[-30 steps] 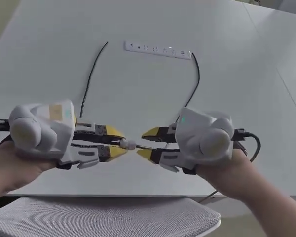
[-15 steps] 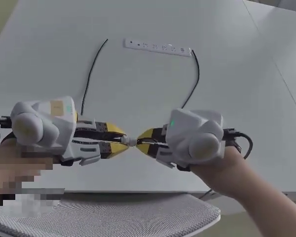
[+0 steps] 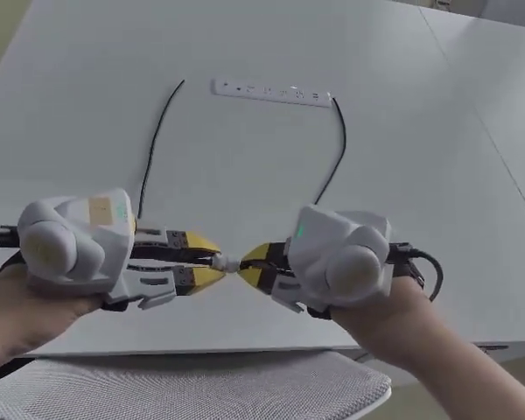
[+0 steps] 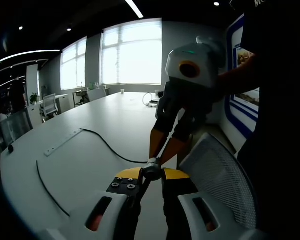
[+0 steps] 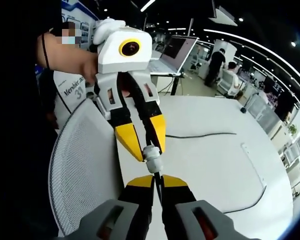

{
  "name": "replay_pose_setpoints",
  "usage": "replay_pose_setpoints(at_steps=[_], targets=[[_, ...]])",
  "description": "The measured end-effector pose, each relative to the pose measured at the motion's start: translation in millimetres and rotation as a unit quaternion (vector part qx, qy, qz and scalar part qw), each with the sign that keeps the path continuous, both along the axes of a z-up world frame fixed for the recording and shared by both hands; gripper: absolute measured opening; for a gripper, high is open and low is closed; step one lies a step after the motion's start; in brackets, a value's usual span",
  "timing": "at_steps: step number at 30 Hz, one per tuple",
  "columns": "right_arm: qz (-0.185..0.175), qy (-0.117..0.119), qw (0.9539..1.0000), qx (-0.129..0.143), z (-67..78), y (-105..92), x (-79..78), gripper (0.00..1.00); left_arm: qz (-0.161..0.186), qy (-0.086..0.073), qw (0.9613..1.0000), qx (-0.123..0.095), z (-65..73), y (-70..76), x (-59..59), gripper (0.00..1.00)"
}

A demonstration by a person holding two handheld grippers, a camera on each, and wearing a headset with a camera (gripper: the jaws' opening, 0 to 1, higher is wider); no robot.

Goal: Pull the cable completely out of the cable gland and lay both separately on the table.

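- Cable gland (image 3: 230, 262), small and white, is held in the air above the near edge of the table (image 3: 245, 175) in the head view, between two grippers that meet tip to tip. The left gripper (image 3: 208, 262) lies level and points right. The right gripper (image 3: 252, 265) points left. The left hand (image 3: 13, 306) and right hand (image 3: 394, 319) each wrap a gripper body from behind, low over a mesh chair (image 3: 184, 385). A power strip (image 3: 271, 92) lies farther back on the table.
- Left gripper view: this gripper's own yellow jaws are narrowed onto the gland (image 4: 151, 171). The right gripper (image 4: 162, 147) slants down toward it from above, its jaws close together.
- Right gripper view: its own jaws are pinched on the thin black cable (image 5: 157, 175) right beside the gland (image 5: 151, 155), which sits between the left gripper's tips.
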State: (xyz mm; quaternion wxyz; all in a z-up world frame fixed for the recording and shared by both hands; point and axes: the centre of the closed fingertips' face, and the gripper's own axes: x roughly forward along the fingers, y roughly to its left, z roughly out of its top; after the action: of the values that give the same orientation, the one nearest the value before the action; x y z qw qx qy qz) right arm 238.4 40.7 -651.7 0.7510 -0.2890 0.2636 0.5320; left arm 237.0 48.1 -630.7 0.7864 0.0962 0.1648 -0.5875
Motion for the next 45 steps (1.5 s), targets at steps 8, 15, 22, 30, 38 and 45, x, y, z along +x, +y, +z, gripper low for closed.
replay_pose_setpoints(at_steps=[8, 15, 22, 30, 38, 45], targets=[[-0.018, -0.001, 0.9998, -0.004, -0.6, -3.5, 4.8, 0.00, -0.002, -0.002, 0.9999, 0.010, 0.0, -3.4, 4.1, 0.15], [-0.036, 0.007, 0.9993, 0.002, -1.8, -8.7, 7.6, 0.00, 0.006, 0.003, 1.0000, 0.004, 0.6, -1.7, 5.1, 0.15], [-0.071, 0.011, 0.9974, -0.006, -8.7, -22.1, 14.1, 0.00, 0.012, 0.007, 0.9999, -0.004, 2.8, 0.2, 7.7, 0.15], [-0.132, 0.044, 0.9903, 0.009, -18.6, -40.3, 18.5, 0.00, 0.013, 0.009, 0.9998, -0.007, 2.3, 0.5, 7.4, 0.16], [-0.225, 0.101, 0.9670, 0.065, -29.3, -53.4, 25.2, 0.00, 0.011, 0.010, 0.9999, -0.004, 0.3, -1.1, 5.9, 0.16], [-0.236, 0.114, 0.9624, 0.070, -34.3, -55.1, 21.8, 0.00, 0.009, 0.011, 0.9999, 0.000, -2.5, -3.8, 6.2, 0.16]])
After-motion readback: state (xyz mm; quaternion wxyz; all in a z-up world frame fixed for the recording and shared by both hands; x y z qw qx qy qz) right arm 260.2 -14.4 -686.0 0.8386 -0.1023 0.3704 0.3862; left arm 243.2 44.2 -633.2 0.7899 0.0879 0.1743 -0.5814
